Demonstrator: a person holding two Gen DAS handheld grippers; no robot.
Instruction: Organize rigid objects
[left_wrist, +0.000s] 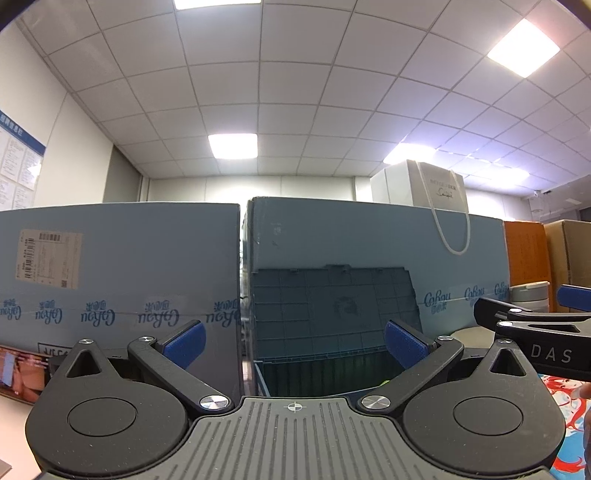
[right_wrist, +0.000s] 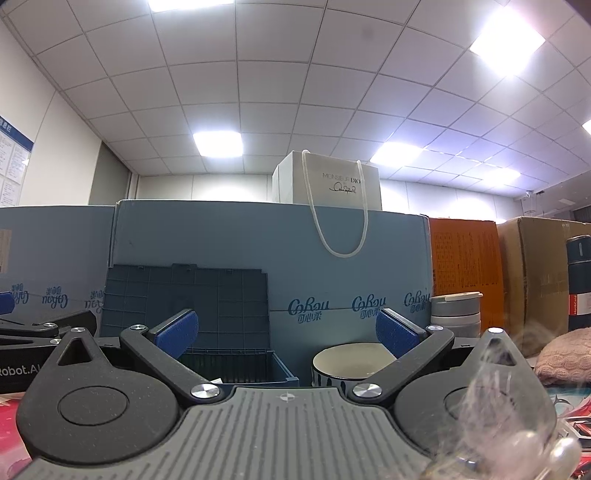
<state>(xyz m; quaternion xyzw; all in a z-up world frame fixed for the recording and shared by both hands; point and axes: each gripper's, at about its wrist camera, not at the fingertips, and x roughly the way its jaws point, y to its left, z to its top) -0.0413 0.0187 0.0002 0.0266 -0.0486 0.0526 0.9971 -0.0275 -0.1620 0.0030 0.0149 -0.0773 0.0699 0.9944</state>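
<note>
A dark blue plastic crate (left_wrist: 317, 373) with its lid (left_wrist: 332, 302) raised stands straight ahead of my left gripper (left_wrist: 293, 341), which is open and empty. In the right wrist view the crate (right_wrist: 255, 365) is left of centre, lid (right_wrist: 184, 299) up. A cream bowl with a dark striped outside (right_wrist: 349, 363) sits right of it, just beyond my right gripper (right_wrist: 286, 330), which is open and empty. The right gripper's side shows at the right edge of the left wrist view (left_wrist: 535, 332).
Large blue cartons (right_wrist: 258, 240) form a wall behind the crate, with a white gift bag (right_wrist: 328, 181) on top. An orange box (right_wrist: 465, 266), a brown carton (right_wrist: 535, 273), a grey stacked container (right_wrist: 456, 314), a dark flask (right_wrist: 580, 280) and a pink knitted thing (right_wrist: 565, 356) are at the right.
</note>
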